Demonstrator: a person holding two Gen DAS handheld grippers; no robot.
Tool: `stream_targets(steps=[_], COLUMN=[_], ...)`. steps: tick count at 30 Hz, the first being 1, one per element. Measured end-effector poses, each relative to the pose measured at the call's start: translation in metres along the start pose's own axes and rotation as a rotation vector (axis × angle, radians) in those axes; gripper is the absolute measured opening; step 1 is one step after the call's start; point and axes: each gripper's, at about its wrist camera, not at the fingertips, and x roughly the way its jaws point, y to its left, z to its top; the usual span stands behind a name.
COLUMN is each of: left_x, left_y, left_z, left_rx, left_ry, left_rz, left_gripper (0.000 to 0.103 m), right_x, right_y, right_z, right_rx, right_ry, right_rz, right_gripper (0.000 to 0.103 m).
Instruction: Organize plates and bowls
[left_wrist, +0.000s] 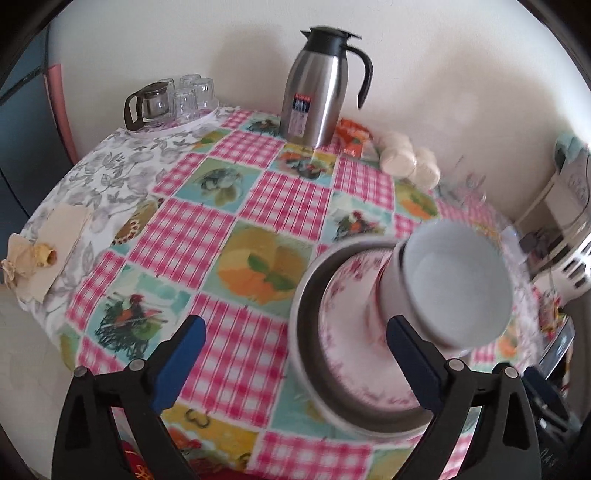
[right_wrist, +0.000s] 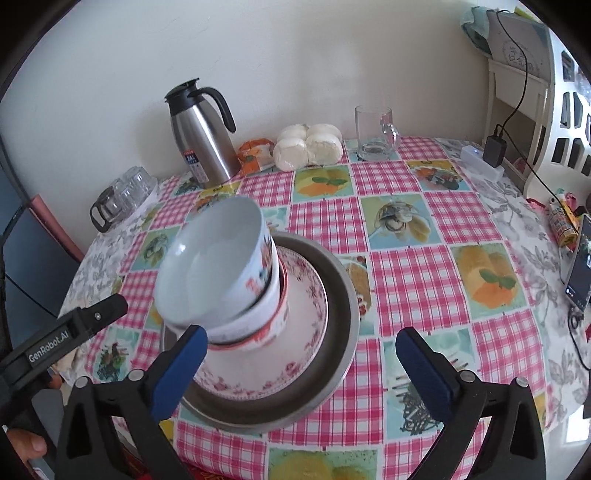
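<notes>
A: Dishes are stacked mid-surface: a metal plate (right_wrist: 332, 280) at the bottom, a pink-flowered plate (right_wrist: 303, 325) nested in it, and a pile of bowls (right_wrist: 236, 295) on top.

B: And the top bowl (left_wrist: 454, 284)?

A: Tilted, white inside showing, leaning off the bowls below. Whether anything grips it, I cannot tell.

B: Left tongs (left_wrist: 295, 350)?

A: Fingers spread wide apart, nothing between them. The blue pad (left_wrist: 410, 354) on one side sits just beside the bowl pile; the view is blurred, so contact is unclear.

B: Right tongs (right_wrist: 299, 362)?

A: Also wide apart, hovering before the stack, one blue finger (right_wrist: 181, 369) overlapping the lower bowls in view. The left tool's black body shows at the edge of the right camera.

B: Around them?

A: Checked cloth (right_wrist: 406, 295), a steel jug (right_wrist: 203, 136) by the wall, white buns (right_wrist: 306, 146) beside it, a glass mug (right_wrist: 373, 133), and small glasses on a tray (left_wrist: 177, 99).
</notes>
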Motion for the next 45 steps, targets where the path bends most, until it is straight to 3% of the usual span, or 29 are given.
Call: stream_targets(steps=[12,32,45], left_x=[0.008,0.013,0.012], left_y=[0.004,0.009,0.015], left_z=[-0.042,-0.07,-0.077], left_rx=[0.074,0.108,0.093], left_ry=[0.065,0.108,0.121], left_rz=[0.057,0.184,0.181], left_gripper=[0.098,0.098,0.098], right_x=[0.011,0.014,0.014], right_y=[-0.007,-0.011,-0.012], right_z=[-0.037,-0.061,-0.068], right_rx=[-0.011,-0.006,-0.006], right_ry=[0.059,0.087,0.098], right_rz=[-0.064,-0.096,-0.105], right_gripper=[0.103,0.103,0.103])
